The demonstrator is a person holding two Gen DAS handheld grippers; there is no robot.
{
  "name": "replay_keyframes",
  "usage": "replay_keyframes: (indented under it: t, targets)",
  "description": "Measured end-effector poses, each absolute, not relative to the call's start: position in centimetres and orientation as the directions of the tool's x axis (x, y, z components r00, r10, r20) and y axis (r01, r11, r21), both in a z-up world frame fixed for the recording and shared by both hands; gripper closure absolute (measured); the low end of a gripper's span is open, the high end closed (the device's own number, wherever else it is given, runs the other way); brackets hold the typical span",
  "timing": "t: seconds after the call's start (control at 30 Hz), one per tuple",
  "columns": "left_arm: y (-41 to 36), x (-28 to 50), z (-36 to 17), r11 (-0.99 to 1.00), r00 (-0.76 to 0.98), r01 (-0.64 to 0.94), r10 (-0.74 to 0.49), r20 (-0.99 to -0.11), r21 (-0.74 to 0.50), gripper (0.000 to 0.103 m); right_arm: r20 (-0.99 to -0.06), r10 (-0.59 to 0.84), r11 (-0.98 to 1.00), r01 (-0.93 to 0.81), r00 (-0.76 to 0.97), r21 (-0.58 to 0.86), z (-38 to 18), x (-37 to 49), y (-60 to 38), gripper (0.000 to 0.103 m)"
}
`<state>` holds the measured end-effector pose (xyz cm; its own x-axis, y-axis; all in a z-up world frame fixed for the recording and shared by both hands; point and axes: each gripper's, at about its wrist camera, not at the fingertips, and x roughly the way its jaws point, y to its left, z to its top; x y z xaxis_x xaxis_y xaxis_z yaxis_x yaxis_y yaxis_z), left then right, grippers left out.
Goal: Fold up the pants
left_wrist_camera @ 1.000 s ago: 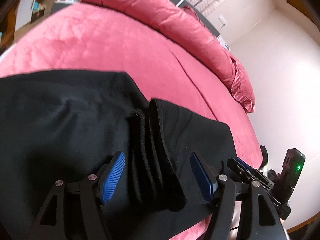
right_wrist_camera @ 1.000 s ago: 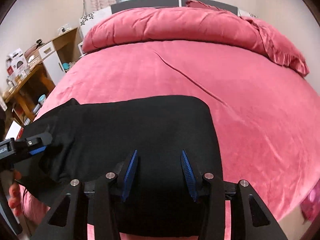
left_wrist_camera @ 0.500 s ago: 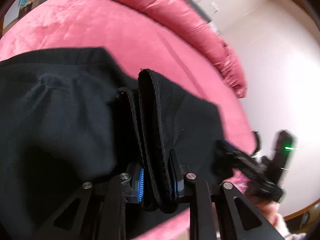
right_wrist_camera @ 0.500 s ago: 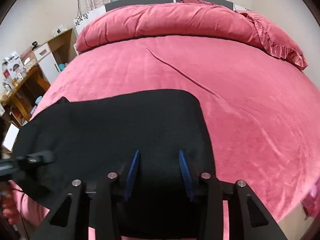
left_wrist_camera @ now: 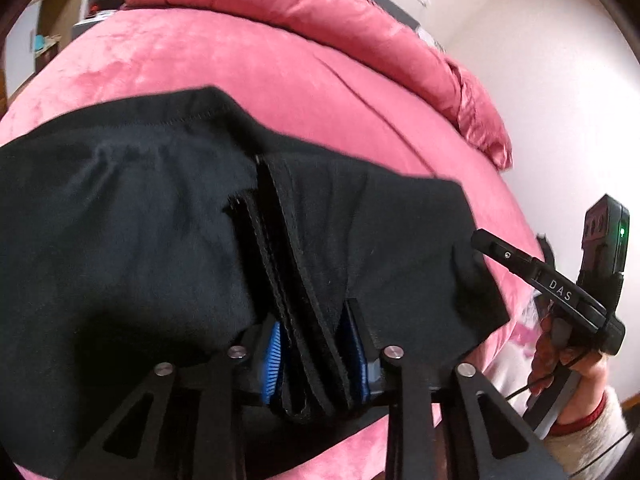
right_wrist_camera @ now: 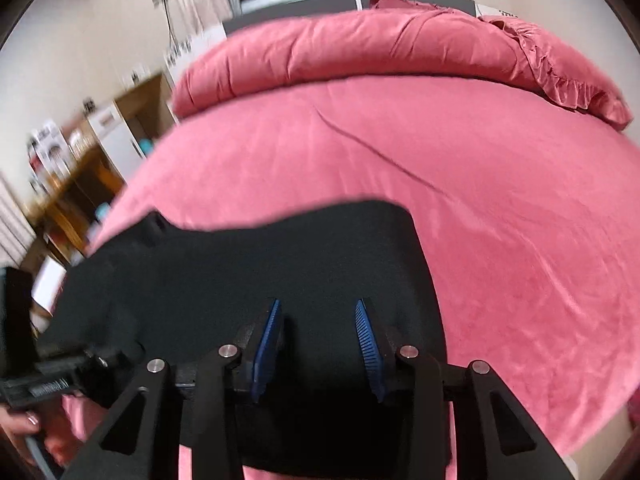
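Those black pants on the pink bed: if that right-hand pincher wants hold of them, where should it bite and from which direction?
Probably the near edge of the black pants, coming in low from the bed's foot. The right gripper hangs open over flat cloth that offers no ridge to pinch. The left gripper shows the way: it clamps the stacked hem layers at that near edge.

The black pants (left_wrist_camera: 120, 248) run off the left edge, and the desk clutter (right_wrist_camera: 60, 152) is smeared by blur.
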<state>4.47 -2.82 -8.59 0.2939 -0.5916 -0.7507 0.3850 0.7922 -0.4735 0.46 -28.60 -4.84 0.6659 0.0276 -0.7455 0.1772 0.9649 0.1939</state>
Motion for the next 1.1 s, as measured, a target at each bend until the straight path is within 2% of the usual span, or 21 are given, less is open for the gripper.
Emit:
replay_keyframes:
  t: [0.17,0.2,0.23,0.3,0.33,0.47,0.53,0.63,0.73,0.93,1.1]
  targets:
    - [-3.6,6.9,-8.7,0.823,0.305,0.378,-0.542,-0.783,-0.423,0.071,-0.756,0.012,0.968,0.180,0.655,0.172,-5.0,3.2,-29.3,0.064]
    - [-3.9,7.3,-8.9,0.825,0.297,0.380,-0.537,-0.790,-0.418,0.071,-0.768,0.007,0.966,0.193,0.640,0.169,-5.6,3.9,-29.8,0.067]
    - [-4.6,7.5,-9.2,0.827,0.287,0.381,-0.532,-0.797,-0.414,0.070,-0.783,0.000,0.964,0.207,0.622,0.164,-6.1,4.4,-30.2,0.073]
    - [-5.3,7.9,-9.6,0.829,0.286,0.382,-0.527,-0.800,-0.409,0.069,-0.815,-0.013,0.954,0.251,0.579,0.163,-7.5,5.2,-31.6,0.099]
    - [-5.8,8.0,-9.5,0.830,0.289,0.385,-0.524,-0.801,-0.404,0.069,-0.818,-0.025,0.947,0.276,0.575,0.165,-8.0,5.2,-32.3,0.103]
    - [-7.7,7.9,-10.0,0.832,0.303,0.417,-0.508,-0.806,-0.367,0.063,-0.806,-0.011,0.927,0.308,0.592,0.213,-9.4,4.8,-34.1,0.103]
    - [-8.6,7.5,-10.0,0.823,0.326,0.457,-0.507,-0.798,-0.337,0.061,-0.807,-0.036,0.936,0.304,0.589,0.180,-9.2,5.0,-33.7,0.103]
    - [-7.9,7.0,-9.7,0.809,0.321,0.466,-0.532,-0.783,-0.359,0.062,-0.802,-0.072,0.934,0.323,0.593,0.155,-8.1,4.4,-32.9,0.103]
    - [-5.8,6.3,-8.8,0.823,0.342,0.417,-0.535,-0.772,-0.385,0.060,-0.770,-0.068,0.924,0.332,0.635,0.192,-6.3,2.5,-31.6,0.098]
    - [-3.1,4.4,-8.0,0.836,0.395,0.405,-0.525,-0.754,-0.370,0.057,-0.725,0.053,0.941,0.208,0.687,0.265,-5.9,0.2,-27.3,0.098]
    - [0.5,2.2,-7.2,0.840,0.434,0.392,-0.528,-0.730,-0.374,0.057,-0.724,0.191,0.961,0.022,0.663,0.274,-7.1,0.5,-22.9,0.097]
